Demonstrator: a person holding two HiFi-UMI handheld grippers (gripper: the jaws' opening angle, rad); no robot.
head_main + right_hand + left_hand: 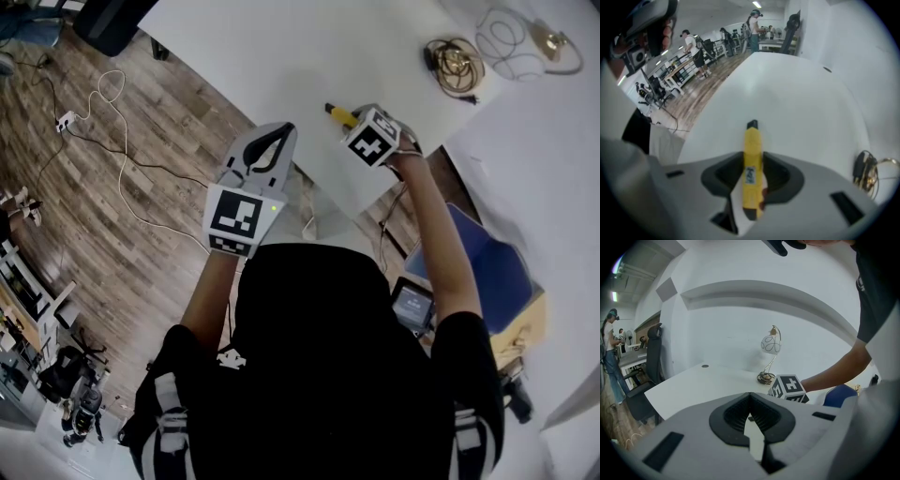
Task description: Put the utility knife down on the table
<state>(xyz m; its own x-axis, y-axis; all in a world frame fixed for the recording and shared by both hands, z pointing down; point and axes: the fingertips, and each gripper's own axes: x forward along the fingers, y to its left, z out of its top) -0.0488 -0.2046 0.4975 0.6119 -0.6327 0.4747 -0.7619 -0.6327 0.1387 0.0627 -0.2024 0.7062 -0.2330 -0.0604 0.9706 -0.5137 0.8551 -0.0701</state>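
Note:
The yellow utility knife with a black tip lies lengthwise between the jaws of my right gripper, which is shut on it. The knife's black tip points down toward the white table; whether it touches I cannot tell. In the head view the right gripper hangs over the table's near corner, and the knife sticks out to its left. My left gripper is held off the table's near edge, shut with nothing in it. Its pads meet at the tips in the left gripper view.
A coil of dark cable and a loop of white cable lie at the table's far right. A small lamp stands there too. A blue chair is at my right, and cords trail over the wooden floor.

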